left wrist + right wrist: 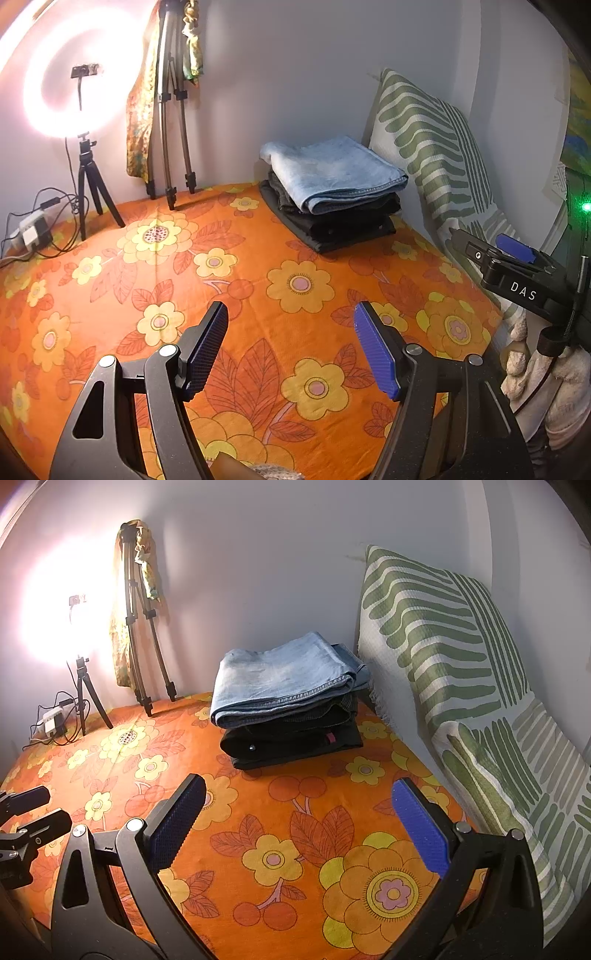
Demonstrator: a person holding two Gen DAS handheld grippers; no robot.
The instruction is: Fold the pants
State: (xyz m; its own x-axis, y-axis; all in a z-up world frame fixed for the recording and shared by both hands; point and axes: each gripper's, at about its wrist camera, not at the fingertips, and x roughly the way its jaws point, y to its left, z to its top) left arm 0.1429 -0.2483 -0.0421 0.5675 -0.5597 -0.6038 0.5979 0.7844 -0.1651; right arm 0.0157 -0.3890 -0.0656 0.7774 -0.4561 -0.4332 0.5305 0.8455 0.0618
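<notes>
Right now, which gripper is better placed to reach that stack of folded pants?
Probably the right gripper: the folded stack looks nearer and straighter ahead. Left gripper sees it farther right.

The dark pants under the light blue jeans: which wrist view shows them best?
The right wrist view: the dark pants face the camera, with a button and a red tag visible under the light blue jeans. The left wrist view shows them farther off, details lost in shadow.
</notes>
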